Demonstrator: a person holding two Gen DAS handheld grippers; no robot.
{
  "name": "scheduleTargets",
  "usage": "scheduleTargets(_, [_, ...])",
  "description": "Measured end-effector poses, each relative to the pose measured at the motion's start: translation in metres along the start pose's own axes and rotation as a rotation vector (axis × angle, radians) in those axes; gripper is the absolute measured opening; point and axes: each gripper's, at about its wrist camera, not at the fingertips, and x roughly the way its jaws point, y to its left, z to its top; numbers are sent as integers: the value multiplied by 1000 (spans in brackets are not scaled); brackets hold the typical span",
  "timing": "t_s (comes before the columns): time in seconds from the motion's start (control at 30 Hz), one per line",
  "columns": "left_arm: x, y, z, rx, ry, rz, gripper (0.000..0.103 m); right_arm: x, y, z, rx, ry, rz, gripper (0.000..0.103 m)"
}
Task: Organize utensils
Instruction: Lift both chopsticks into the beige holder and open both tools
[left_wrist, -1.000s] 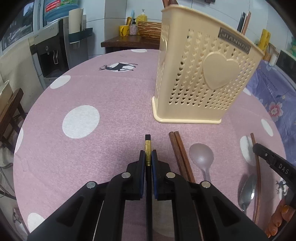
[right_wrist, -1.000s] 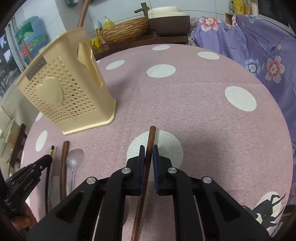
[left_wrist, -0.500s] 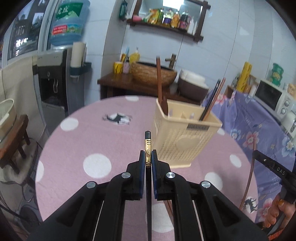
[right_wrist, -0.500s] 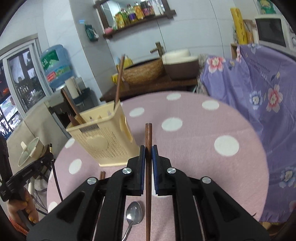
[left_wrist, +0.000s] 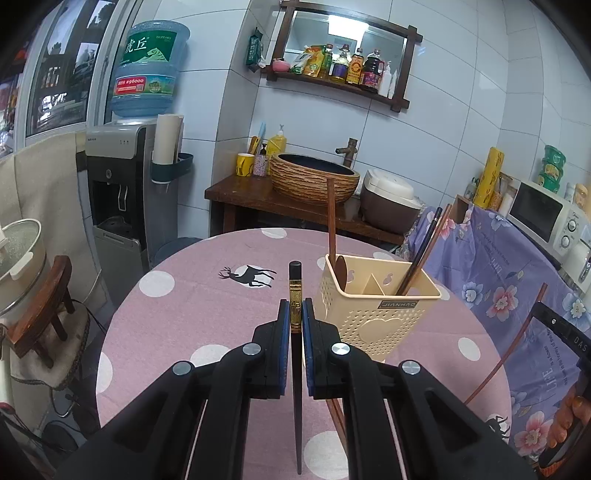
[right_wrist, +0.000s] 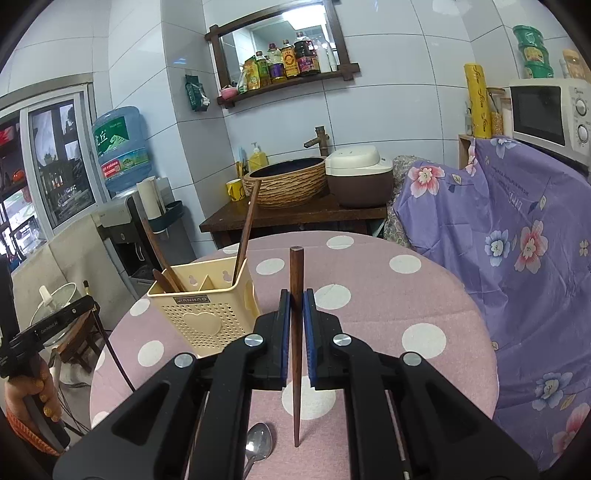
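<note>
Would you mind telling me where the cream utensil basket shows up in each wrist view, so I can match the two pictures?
Left wrist view: the basket stands right of centre, just beyond and right of the left gripper, which pinches a black chopstick.
Right wrist view: the basket stands left of centre, left of the right gripper.
Shared landmark: the woven basin on the wooden counter behind the table.

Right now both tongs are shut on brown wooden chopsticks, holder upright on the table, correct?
Only the right tongs hold a brown wooden chopstick. The left wrist view shows the left tongs shut on a black chopstick with a gold band. The holder is upright.
</note>
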Motion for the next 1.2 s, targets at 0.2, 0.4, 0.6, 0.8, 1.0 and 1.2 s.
scheduleTargets(0.2, [-2,0,2,0,-5,-6,8,-2,4,2,-18,4,17,8])
scheduleTargets(0.4, [-9,3,18,0,-22,-15,8,-6,9,18,-31,0,51,8])
scheduleTargets(0.6, [-31,-4,63,10,-87,-52,8,-12,23,65,-37,-31,109,8])
scheduleTargets(0.8, [-66,-34,118,61,-231,-59,8,-24,52,137,-67,-125,145,8])
scheduleTargets(1.0, [-52,-62,155,51,-287,-65,8,-17,82,178,-84,-220,141,8])
scheduleTargets(1.2, [8,-68,128,24,-203,-31,8,29,88,150,-68,-192,120,8])
